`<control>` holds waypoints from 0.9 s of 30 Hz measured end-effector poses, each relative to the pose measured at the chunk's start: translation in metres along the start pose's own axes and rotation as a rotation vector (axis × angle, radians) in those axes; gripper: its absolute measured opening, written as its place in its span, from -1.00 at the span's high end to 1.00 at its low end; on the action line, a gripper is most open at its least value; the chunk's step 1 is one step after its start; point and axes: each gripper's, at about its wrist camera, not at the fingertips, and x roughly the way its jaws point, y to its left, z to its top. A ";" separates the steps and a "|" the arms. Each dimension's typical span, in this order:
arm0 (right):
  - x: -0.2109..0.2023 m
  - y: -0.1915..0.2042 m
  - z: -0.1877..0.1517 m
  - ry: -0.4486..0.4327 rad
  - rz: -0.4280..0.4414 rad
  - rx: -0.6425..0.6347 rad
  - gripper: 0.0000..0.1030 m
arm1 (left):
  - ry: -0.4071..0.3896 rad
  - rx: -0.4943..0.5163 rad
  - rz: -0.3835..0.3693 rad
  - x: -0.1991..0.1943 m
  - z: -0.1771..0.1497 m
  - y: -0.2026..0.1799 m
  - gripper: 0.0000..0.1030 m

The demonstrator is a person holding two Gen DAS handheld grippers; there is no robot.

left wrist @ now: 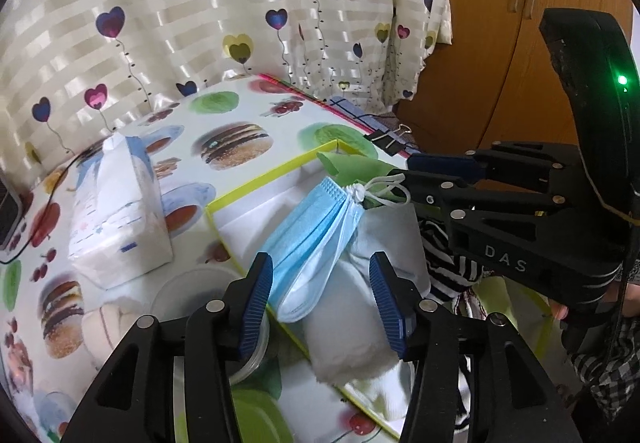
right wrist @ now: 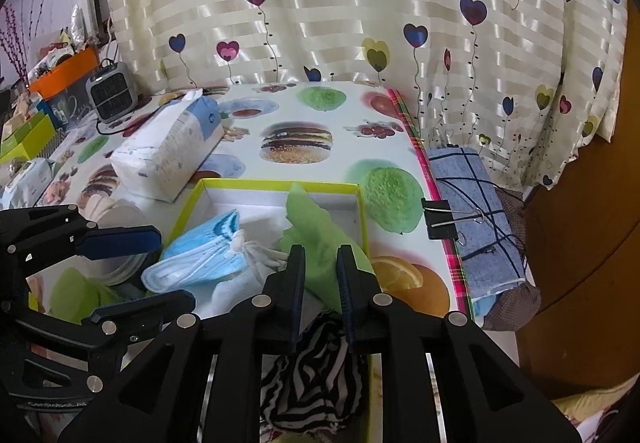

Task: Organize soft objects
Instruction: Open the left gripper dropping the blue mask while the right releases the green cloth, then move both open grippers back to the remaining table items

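A shallow white box with a yellow-green rim lies on the food-print tablecloth. Inside it a blue face mask lies over a rolled white cloth, with a green cloth at the far end and a black-and-white striped cloth at the near end. My left gripper stands open astride the mask and white roll, its pads apart from them. My right gripper is narrowly open over the green cloth, beside the mask's ear loop.
A white tissue pack lies left of the box, and a round clear lid sits near its left corner. A black binder clip grips the table's right edge above a blue plaid roll. A small heater stands at the back left.
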 end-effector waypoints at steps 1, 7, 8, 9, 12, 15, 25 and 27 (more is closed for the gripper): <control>-0.002 0.000 0.000 -0.004 -0.001 0.003 0.48 | -0.003 -0.002 -0.001 -0.003 -0.001 0.001 0.04; -0.017 0.007 -0.001 -0.041 0.014 0.020 0.13 | -0.025 -0.030 0.009 -0.024 -0.012 0.006 0.04; -0.019 0.009 -0.001 -0.044 0.016 0.018 0.13 | -0.026 -0.033 0.011 -0.027 -0.014 0.007 0.04; -0.021 0.013 -0.002 -0.046 0.018 0.012 0.13 | -0.029 -0.036 0.015 -0.030 -0.015 0.008 0.04; -0.026 0.021 -0.003 -0.056 0.014 0.002 0.13 | -0.036 -0.036 0.027 -0.039 -0.019 0.011 0.04; -0.035 0.026 -0.004 -0.075 0.022 0.016 0.13 | -0.043 -0.044 0.037 -0.047 -0.024 0.015 0.04; -0.057 0.049 -0.006 -0.114 0.028 0.017 0.13 | -0.072 -0.066 0.071 -0.077 -0.041 0.028 0.04; -0.061 0.055 -0.007 -0.121 0.036 0.017 0.13 | -0.071 -0.070 0.090 -0.082 -0.047 0.032 0.04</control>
